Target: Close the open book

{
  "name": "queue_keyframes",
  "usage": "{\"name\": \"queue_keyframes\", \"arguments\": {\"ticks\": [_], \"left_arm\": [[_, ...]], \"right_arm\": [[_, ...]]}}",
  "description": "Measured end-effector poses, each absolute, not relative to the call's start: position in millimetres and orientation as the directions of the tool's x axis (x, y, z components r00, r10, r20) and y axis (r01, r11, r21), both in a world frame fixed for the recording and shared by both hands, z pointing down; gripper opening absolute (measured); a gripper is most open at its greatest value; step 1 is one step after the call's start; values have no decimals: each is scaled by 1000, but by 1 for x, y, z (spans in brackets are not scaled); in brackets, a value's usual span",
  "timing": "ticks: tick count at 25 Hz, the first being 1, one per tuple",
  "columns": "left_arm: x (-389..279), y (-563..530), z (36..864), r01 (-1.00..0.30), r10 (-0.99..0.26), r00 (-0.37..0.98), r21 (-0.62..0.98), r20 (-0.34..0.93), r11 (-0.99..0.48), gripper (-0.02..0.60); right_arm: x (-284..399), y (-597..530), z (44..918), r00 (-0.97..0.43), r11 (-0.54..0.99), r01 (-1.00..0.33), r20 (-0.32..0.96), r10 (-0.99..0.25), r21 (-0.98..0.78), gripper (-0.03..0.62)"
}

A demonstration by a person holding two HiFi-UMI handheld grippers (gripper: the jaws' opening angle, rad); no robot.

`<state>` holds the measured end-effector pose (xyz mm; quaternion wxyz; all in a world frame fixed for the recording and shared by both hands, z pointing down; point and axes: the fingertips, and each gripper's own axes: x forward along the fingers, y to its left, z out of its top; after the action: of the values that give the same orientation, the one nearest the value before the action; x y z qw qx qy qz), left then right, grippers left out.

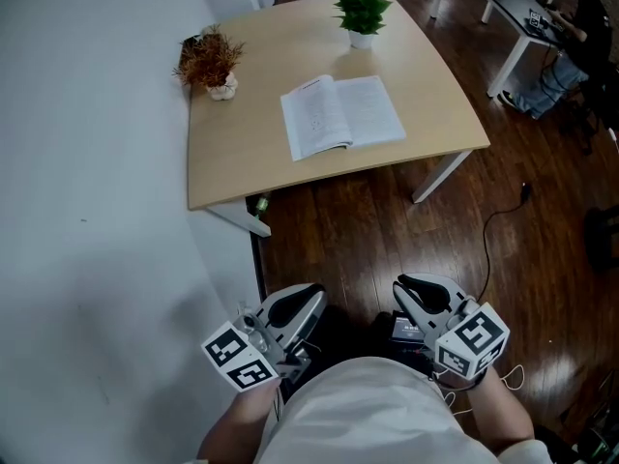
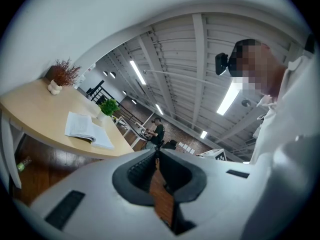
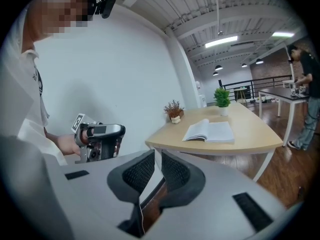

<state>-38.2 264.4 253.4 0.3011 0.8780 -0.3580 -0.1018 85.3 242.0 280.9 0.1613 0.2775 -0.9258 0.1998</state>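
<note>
Pale wood forms the worktop [image 1: 242, 162], which stands against a white wall [image 1: 97, 162] on white legs over a dark plank floor [image 1: 368, 230]. The open book [image 1: 340, 116] lies flat near the middle of the worktop, spine running away from the viewer and both pages facing up. Its left page carries printed lines, but they are too small to read.

A green plant [image 1: 362, 10] in a white pot sits at the worktop's far edge. A dried reddish plant [image 1: 208, 61] in a pale pot sits at the worktop's wall-side corner. A small green thing [image 1: 260, 204] lies on the floor under the worktop's near edge, and a black cable [image 1: 498, 222] trails over the floor beside the worktop's right leg.

Both claws are held close to the person's body, well short of the worktop's near edge and not touching anything on it. The left claw [image 1: 308, 298] is clenched, its tips meeting with nothing between them. The right claw [image 1: 410, 286] has its pads a narrow slit apart and grasps nothing.

Each claw carries a marker cube [image 1: 240, 358] printed with black-and-white square patterns rather than letters. Beyond the worktop's far right side, another person [image 3: 306, 79] stands at a dark desk.
</note>
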Motion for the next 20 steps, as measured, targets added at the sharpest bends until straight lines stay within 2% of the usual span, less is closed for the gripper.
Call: {"name": "queue_keyframes", "arguments": {"ticks": [7,20], "left_arm": [[-44,234,259,-580,-704,708,612,52,-538,0],[-58,102,268,-677,-811,579,607,90,-416,0]], "right_arm": [[76,200,289,-803,775,-562,414,-429,-287,34],[51,58,306,-867,866,-403,426,-258,-295,34]]}}
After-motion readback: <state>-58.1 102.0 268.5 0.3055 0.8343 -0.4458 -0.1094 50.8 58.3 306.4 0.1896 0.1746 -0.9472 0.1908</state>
